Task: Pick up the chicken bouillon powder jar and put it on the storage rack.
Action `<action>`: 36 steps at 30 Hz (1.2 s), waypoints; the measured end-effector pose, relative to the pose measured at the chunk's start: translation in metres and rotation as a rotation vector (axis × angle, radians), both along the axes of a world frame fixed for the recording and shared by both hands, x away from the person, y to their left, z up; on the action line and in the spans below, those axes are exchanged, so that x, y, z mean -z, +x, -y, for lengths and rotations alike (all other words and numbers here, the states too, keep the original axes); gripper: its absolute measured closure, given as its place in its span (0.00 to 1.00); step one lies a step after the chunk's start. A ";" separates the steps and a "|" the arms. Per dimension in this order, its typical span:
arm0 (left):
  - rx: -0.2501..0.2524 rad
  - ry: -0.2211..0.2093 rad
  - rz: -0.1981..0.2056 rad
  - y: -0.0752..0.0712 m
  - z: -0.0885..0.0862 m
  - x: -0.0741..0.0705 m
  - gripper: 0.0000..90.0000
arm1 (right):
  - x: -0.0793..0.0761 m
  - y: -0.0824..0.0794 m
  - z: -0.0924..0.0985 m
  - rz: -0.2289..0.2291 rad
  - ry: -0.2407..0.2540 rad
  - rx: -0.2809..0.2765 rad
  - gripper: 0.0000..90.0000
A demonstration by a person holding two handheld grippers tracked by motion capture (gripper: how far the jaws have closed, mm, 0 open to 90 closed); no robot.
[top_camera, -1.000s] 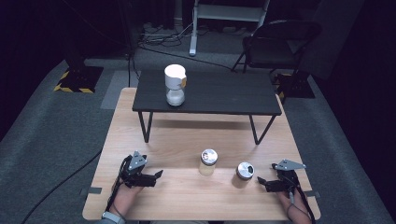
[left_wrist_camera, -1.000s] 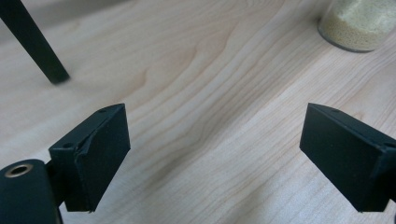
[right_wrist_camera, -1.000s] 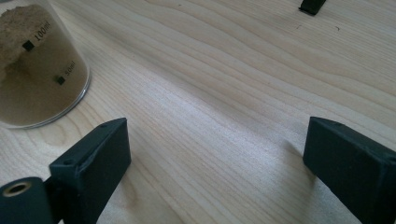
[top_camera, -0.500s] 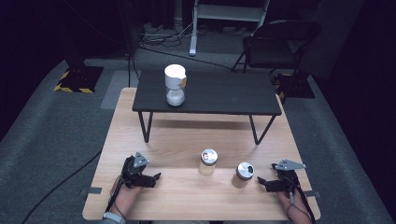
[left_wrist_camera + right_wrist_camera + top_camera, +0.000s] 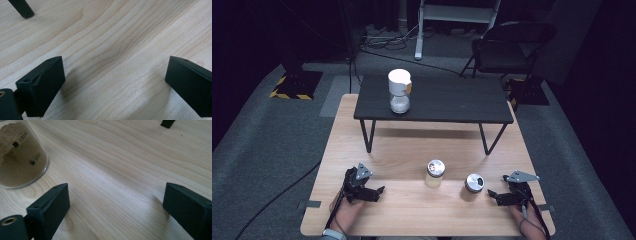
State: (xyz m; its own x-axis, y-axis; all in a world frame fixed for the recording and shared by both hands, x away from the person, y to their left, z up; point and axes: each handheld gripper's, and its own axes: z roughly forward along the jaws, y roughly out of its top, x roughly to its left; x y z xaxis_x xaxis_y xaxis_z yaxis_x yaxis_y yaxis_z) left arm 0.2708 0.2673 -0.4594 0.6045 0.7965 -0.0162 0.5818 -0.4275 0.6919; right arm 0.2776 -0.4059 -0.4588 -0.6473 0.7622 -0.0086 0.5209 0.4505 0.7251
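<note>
Two small jars stand on the wooden table [image 5: 412, 150]: one with a pale filling [image 5: 435, 172] in the middle, and one with a metal lid [image 5: 473, 184] to its right. My left gripper [image 5: 379, 191] rests low at the front left. Its jaws have just been opening, and the left gripper view has bare wood between them [image 5: 113, 82]. My right gripper [image 5: 491, 195] sits open just right of the lidded jar, with nothing between its jaws [image 5: 116, 205]. In the right gripper view a clear marked jar of brown powder [image 5: 21, 157] stands beyond the left jaw.
A low black table [image 5: 452, 100] spans the far half of the wooden table and carries a white two-part container [image 5: 399, 90]. Its thin legs [image 5: 368, 135] come down onto the wood; one foot [image 5: 21, 8] is ahead of the left gripper. A chair [image 5: 507, 45] stands behind.
The left gripper's jaws stand slightly wider apart than a second ago. The right gripper and both jars have not moved.
</note>
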 end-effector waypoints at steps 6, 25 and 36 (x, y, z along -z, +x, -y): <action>-0.003 0.006 -0.004 0.001 0.000 -0.001 0.00 | 0.000 0.001 0.000 -0.001 0.000 0.000 0.07; -0.004 0.006 -0.005 0.000 0.000 0.000 0.00 | -0.002 -0.014 -0.003 0.088 0.038 0.024 0.06; -0.006 0.004 -0.005 0.000 0.000 0.000 0.00 | -0.005 -0.047 0.007 0.313 0.170 0.004 0.05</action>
State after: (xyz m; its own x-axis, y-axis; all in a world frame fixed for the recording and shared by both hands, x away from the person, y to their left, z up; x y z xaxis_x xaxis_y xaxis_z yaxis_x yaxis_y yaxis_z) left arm 0.2711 0.2673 -0.4590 0.5996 0.8001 -0.0163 0.5879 -0.4266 0.6873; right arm 0.2305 -0.4125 -0.4539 -0.6300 0.7726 -0.0789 0.2632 0.3079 0.9143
